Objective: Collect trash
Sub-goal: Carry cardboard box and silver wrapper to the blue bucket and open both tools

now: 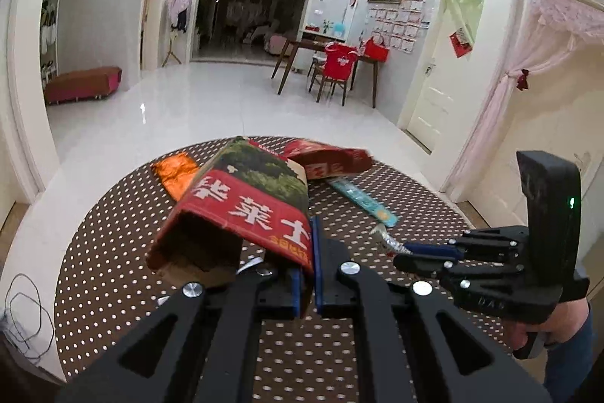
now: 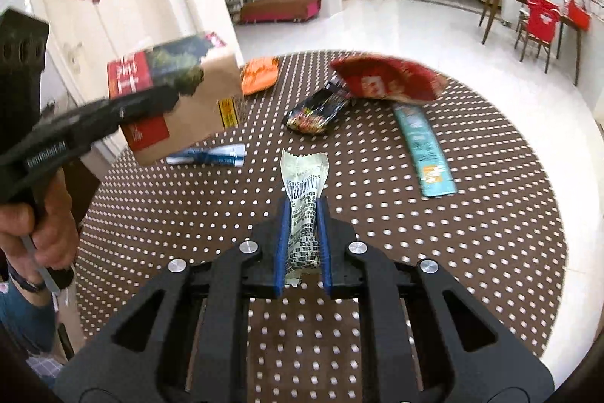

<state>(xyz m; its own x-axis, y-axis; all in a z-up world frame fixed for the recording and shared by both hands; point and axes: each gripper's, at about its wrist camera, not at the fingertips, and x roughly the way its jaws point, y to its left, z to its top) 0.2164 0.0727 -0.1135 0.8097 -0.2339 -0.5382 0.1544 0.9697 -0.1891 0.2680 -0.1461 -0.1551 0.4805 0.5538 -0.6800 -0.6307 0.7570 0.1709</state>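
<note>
Left gripper (image 1: 307, 274) clamps light, stiff carton (image 1: 241, 210) by its wall; right gripper (image 2: 304, 240) pinches limp, crinkly wrapper (image 2: 304, 199) mid-length w/ us.

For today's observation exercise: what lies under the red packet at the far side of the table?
A dark snack wrapper pokes out from under the red packet, and the teal wrapper starts at its edge. The dotted table beneath the packet is hidden.
</note>
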